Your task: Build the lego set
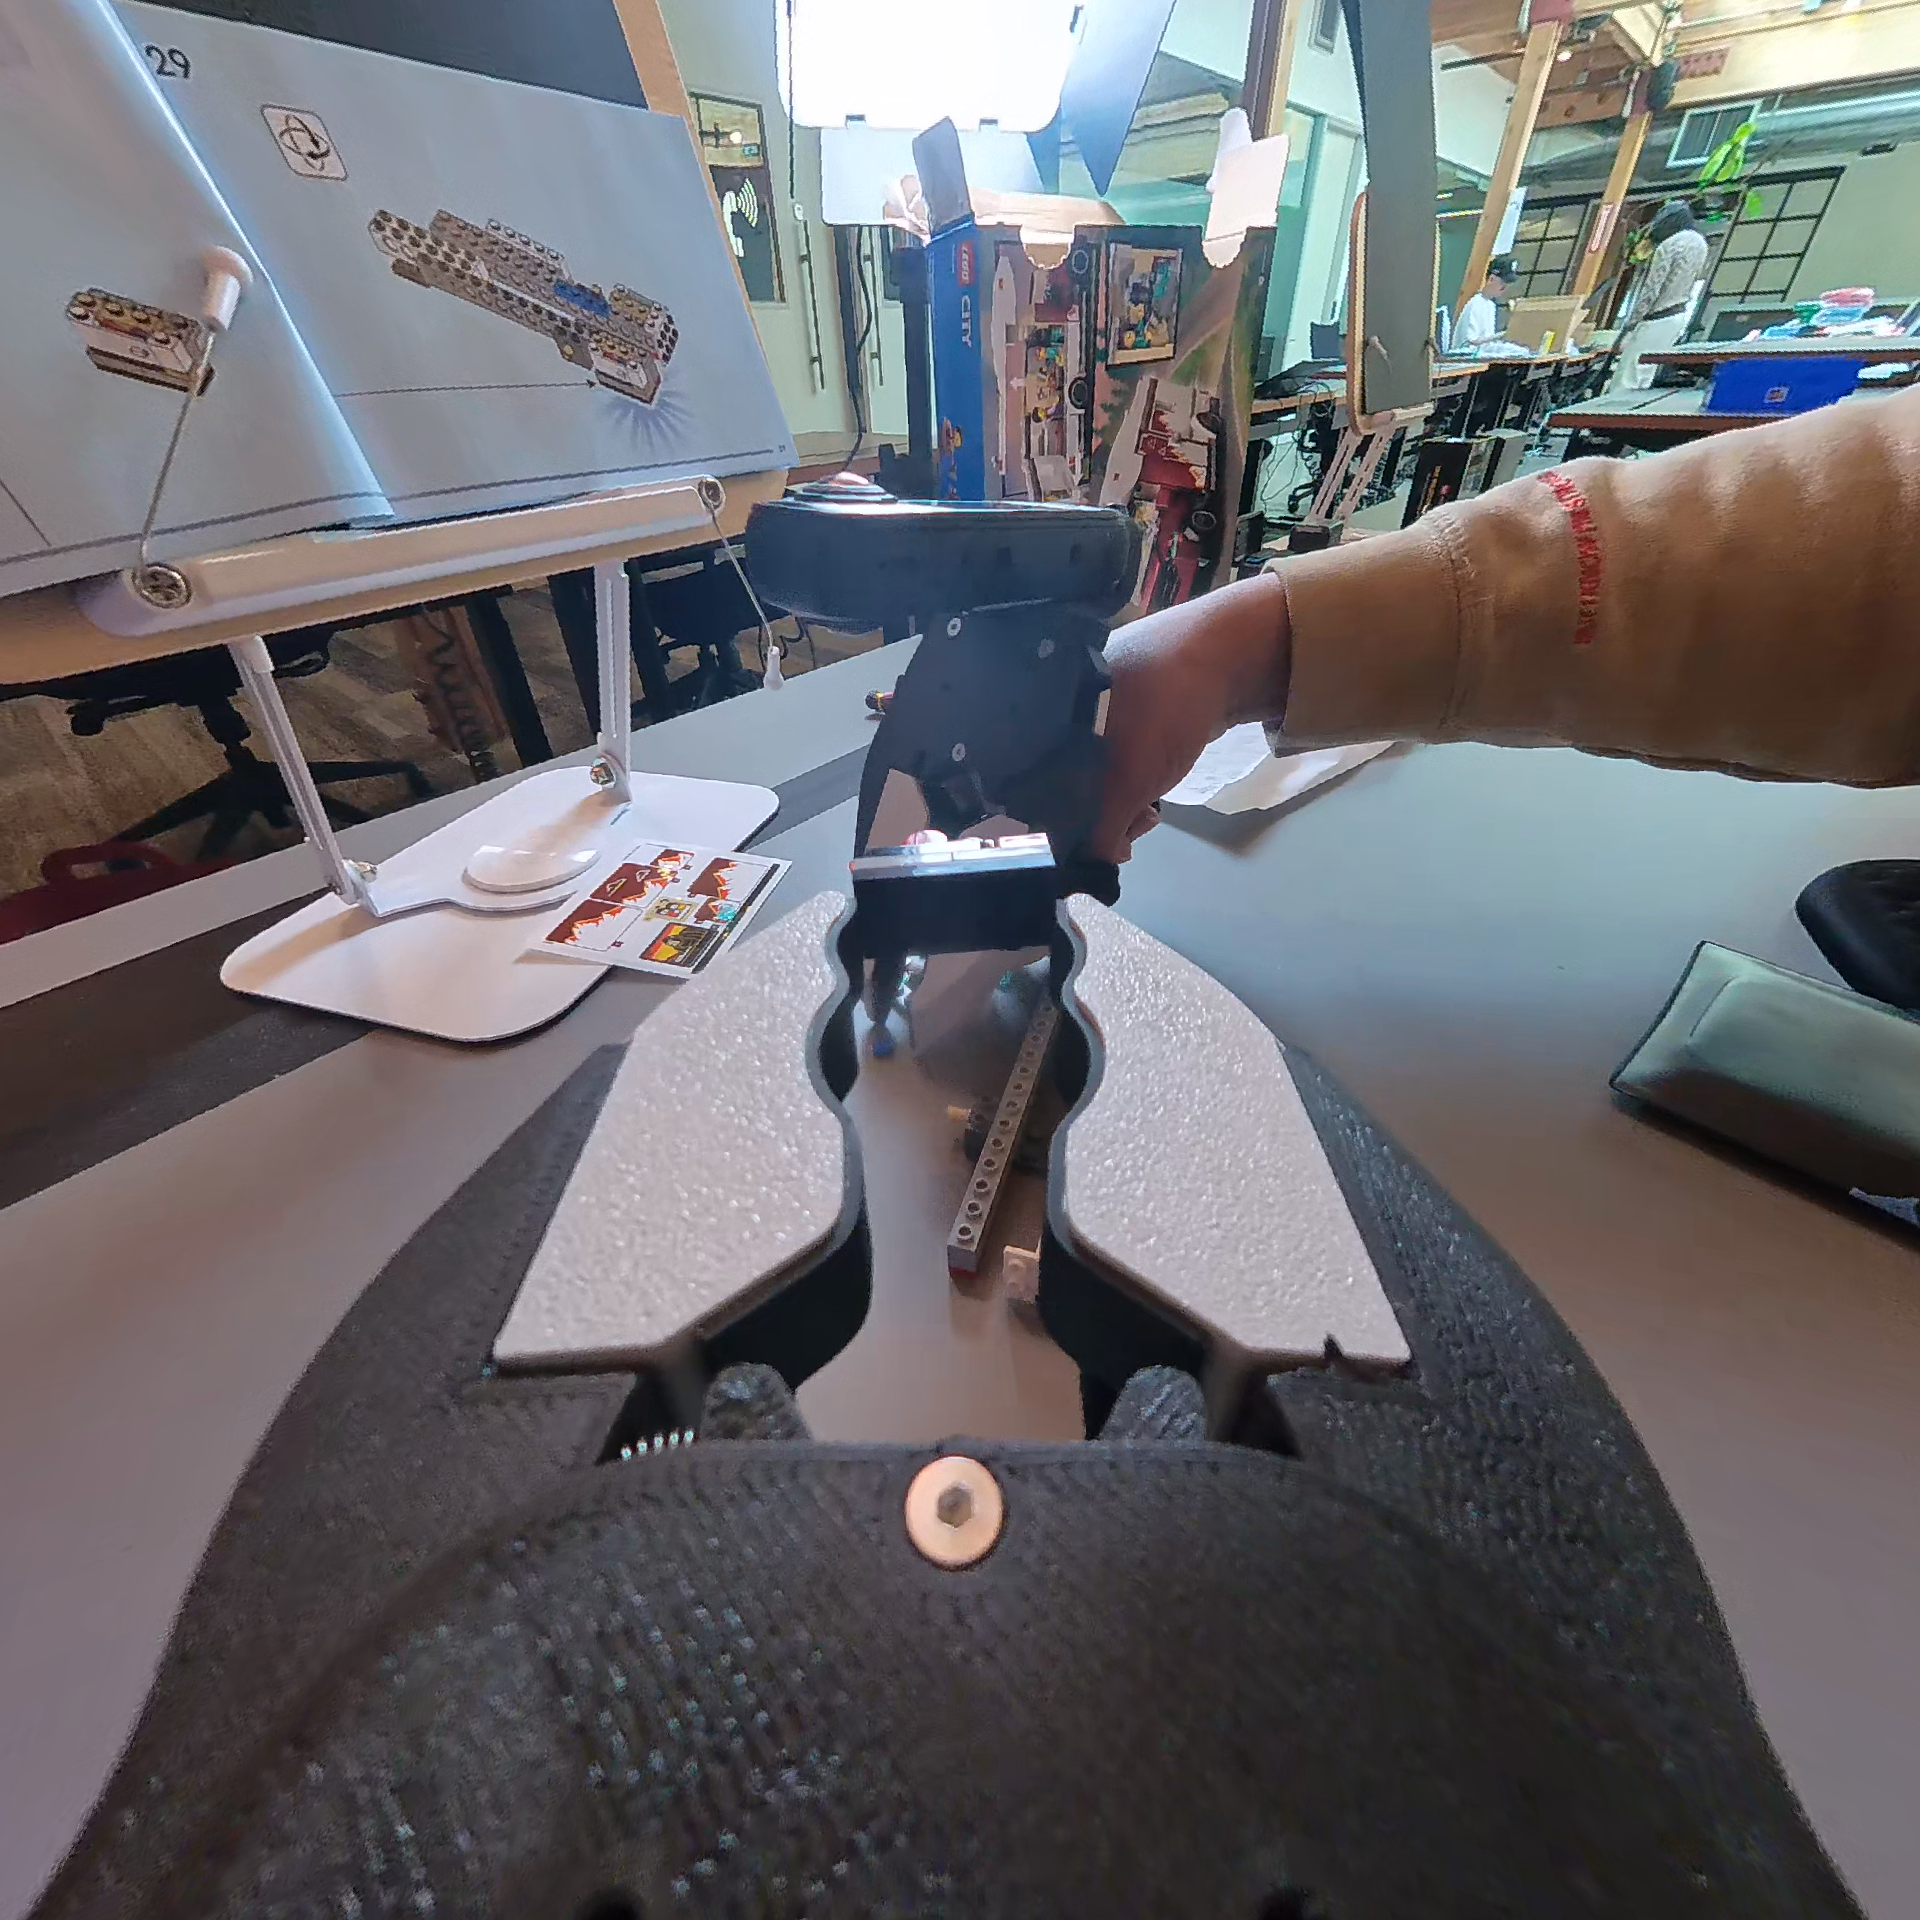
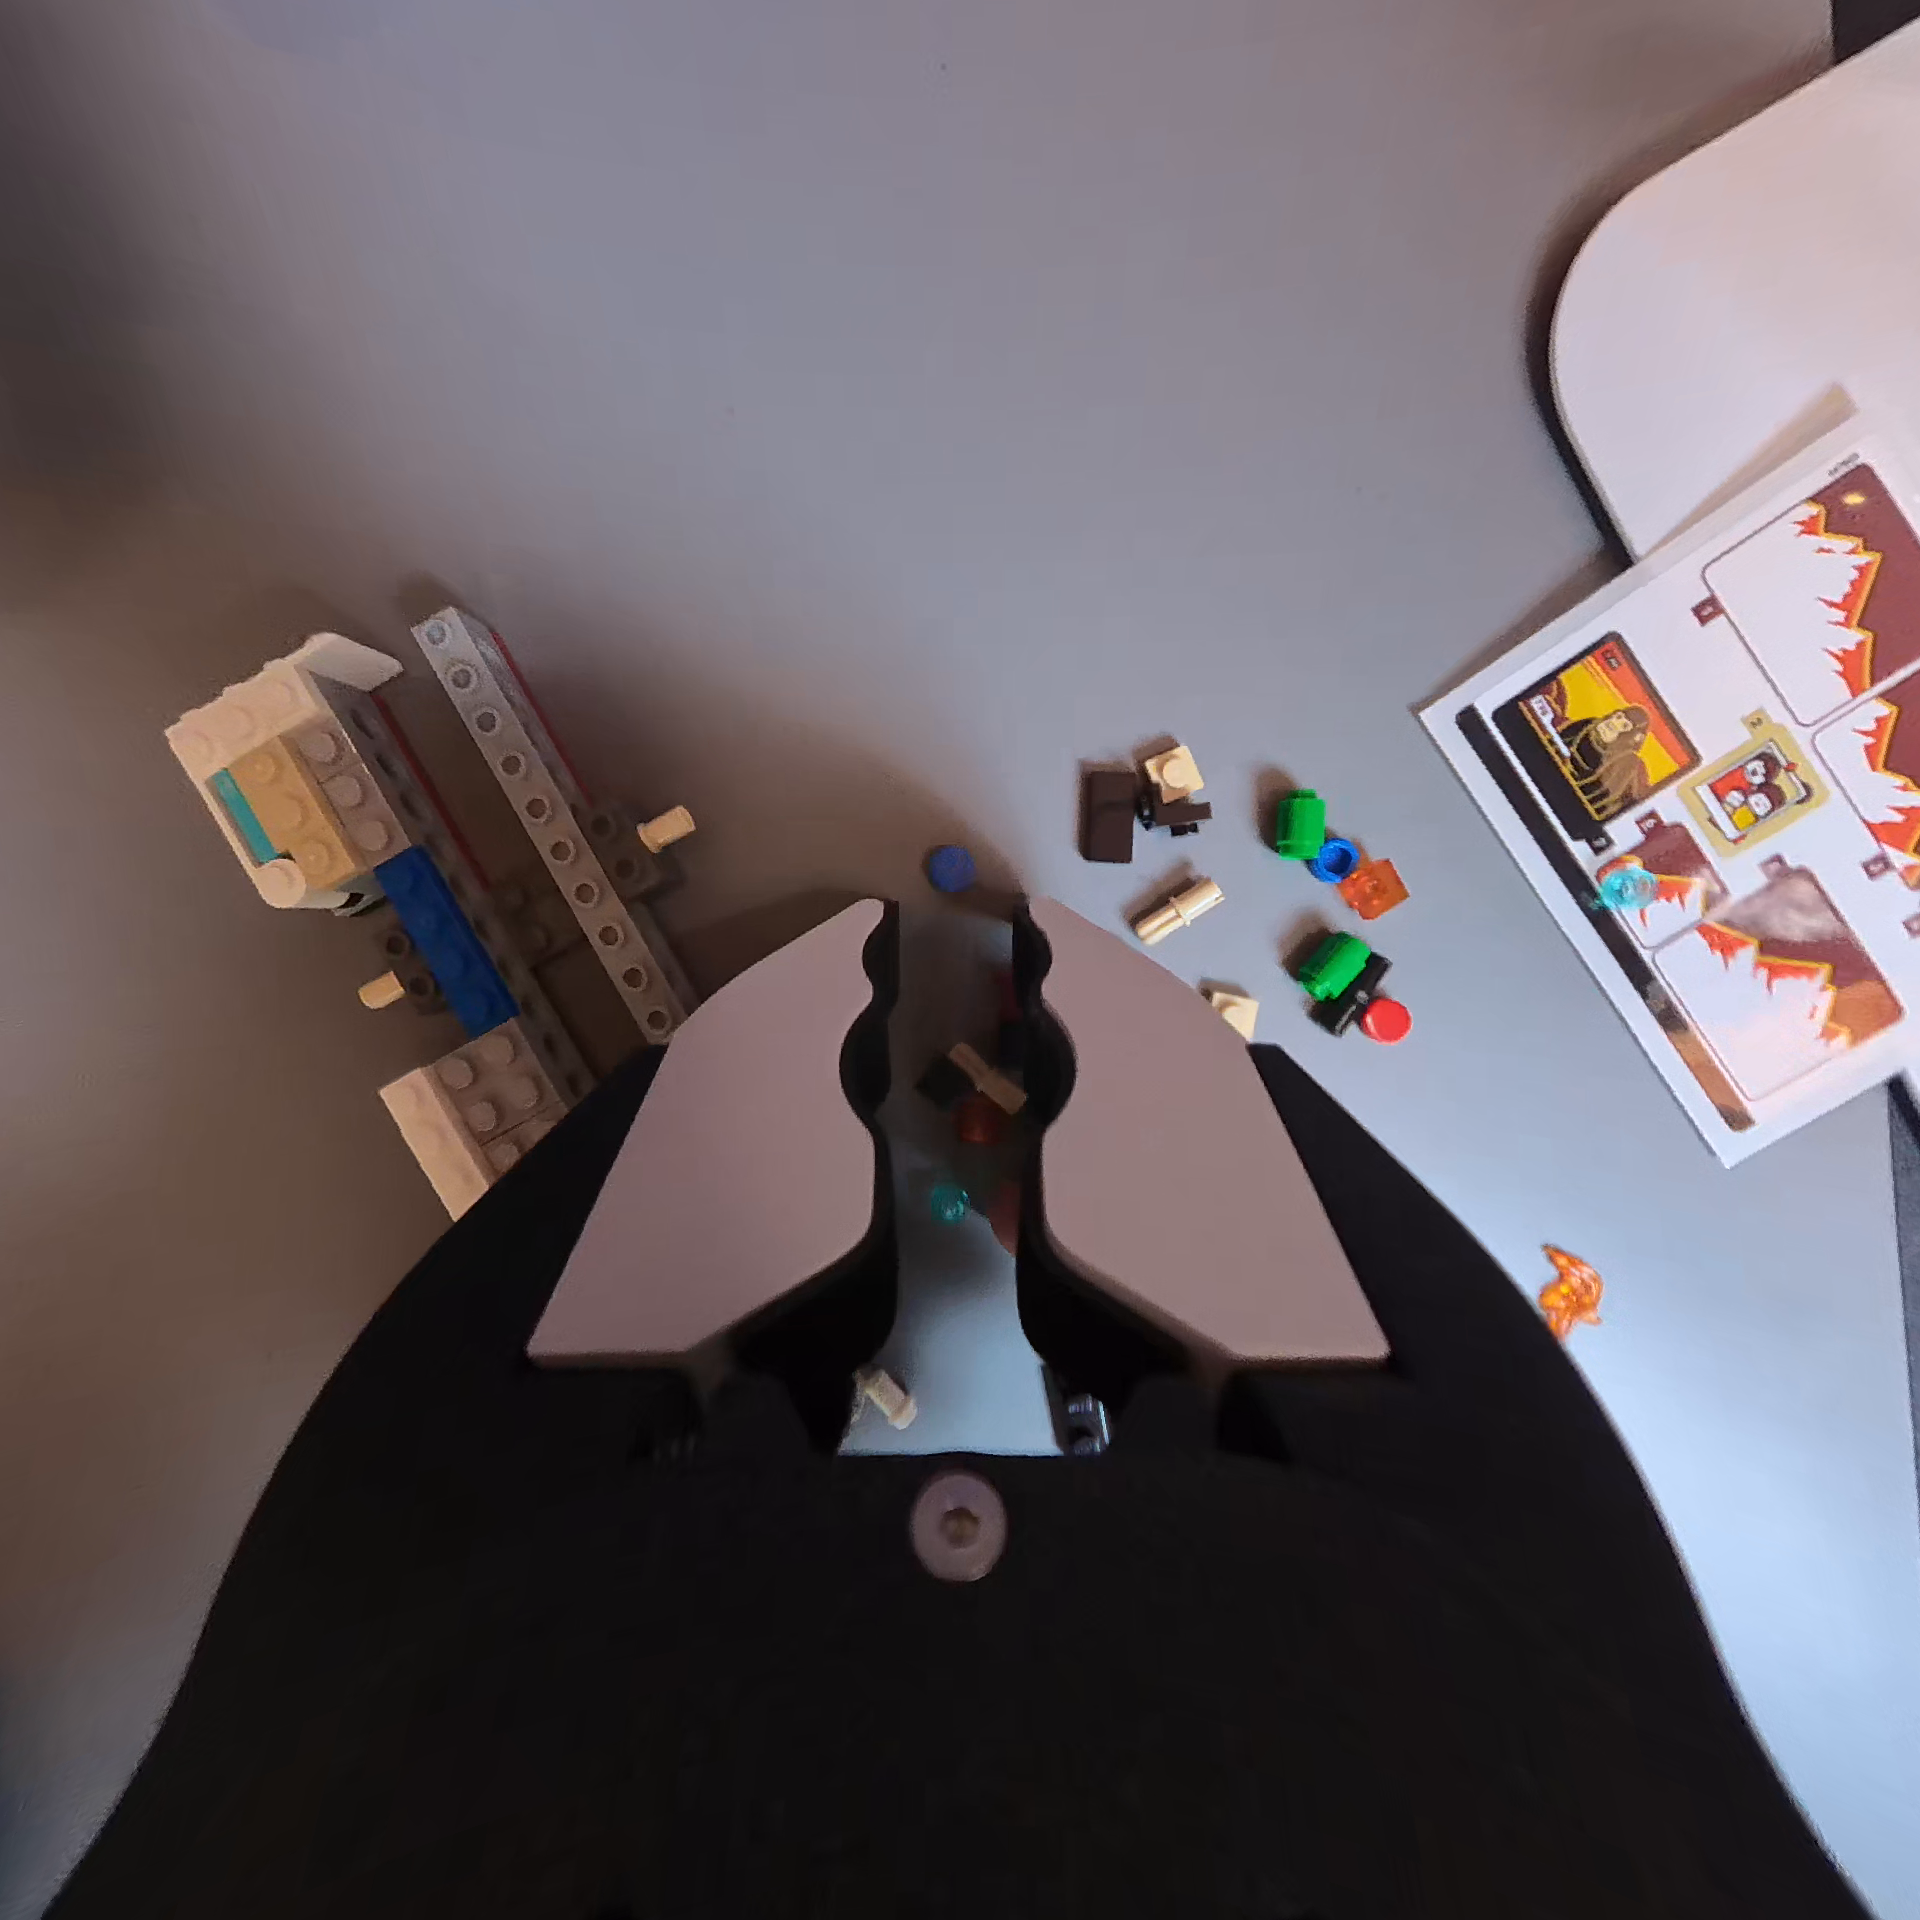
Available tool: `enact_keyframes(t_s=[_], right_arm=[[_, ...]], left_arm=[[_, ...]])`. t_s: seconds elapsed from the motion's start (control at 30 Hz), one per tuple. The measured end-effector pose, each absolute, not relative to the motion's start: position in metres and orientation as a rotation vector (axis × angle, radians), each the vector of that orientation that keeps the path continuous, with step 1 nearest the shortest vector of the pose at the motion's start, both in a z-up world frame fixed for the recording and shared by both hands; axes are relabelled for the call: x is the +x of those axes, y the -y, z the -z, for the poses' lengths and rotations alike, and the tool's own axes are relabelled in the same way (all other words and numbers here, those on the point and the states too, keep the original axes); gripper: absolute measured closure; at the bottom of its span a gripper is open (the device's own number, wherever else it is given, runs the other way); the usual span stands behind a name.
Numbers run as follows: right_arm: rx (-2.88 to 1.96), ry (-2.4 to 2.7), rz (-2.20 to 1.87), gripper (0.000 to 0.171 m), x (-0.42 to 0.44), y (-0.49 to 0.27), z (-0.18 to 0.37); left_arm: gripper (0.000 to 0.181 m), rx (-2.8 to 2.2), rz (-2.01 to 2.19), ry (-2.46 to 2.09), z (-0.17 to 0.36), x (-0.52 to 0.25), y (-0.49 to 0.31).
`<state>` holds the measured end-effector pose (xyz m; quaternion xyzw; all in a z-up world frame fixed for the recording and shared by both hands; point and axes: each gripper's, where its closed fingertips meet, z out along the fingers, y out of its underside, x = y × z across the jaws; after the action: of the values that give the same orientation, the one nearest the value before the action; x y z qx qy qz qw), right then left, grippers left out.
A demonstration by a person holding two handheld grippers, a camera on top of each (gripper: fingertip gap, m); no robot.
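Observation:
The part-built Lego model [image 2: 457, 894] lies on the grey table [image 2: 935, 364]: grey holed beams, a blue plate, tan and white bricks. My right gripper [image 2: 954, 920] hangs open over the table just right of it, above small loose pieces [image 2: 977, 1091], with a blue round stud [image 2: 951, 868] just past its tips. My left gripper [image 1: 956, 935] is open and low over the table, with the model's grey beam [image 1: 1003, 1132] lying between its fingers. A hand [image 1: 1174, 707] holds the right gripper's black housing [image 1: 977, 707] just ahead, pointing down.
Loose pieces lie right of the right gripper: green cylinders [image 2: 1299, 826], a tan pin [image 2: 1174, 909], a red stud [image 2: 1382, 1020]. A sticker sheet [image 2: 1714, 810] and the white stand base [image 1: 488, 914] with the open instruction booklet [image 1: 364, 312] sit nearby. The set's box [image 1: 1081, 353] stands behind. One gripper's finger ends stand about 15 centimetres off the other's. From the right gripper's tips to the red stud [image 2: 1382, 1020] is close to 6 centimetres.

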<state>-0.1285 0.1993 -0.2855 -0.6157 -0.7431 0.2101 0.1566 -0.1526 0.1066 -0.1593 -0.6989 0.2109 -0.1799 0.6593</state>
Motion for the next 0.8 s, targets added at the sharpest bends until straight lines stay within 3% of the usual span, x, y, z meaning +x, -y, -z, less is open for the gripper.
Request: enact_keyframes(t_s=[0.47, 0.8], right_arm=[[-1.694, 2.16, -0.558, 0.164, -0.136, -0.194, 0.28], [-1.294, 2.098, -1.076, 0.164, -0.101, -0.096, 0.128]], left_arm=[[0.147, -1.57, 0.431, -0.486, 0.156, -0.15, -0.104], [0.147, -1.391, 0.669, -0.64, 0.134, -0.108, -0.072]])
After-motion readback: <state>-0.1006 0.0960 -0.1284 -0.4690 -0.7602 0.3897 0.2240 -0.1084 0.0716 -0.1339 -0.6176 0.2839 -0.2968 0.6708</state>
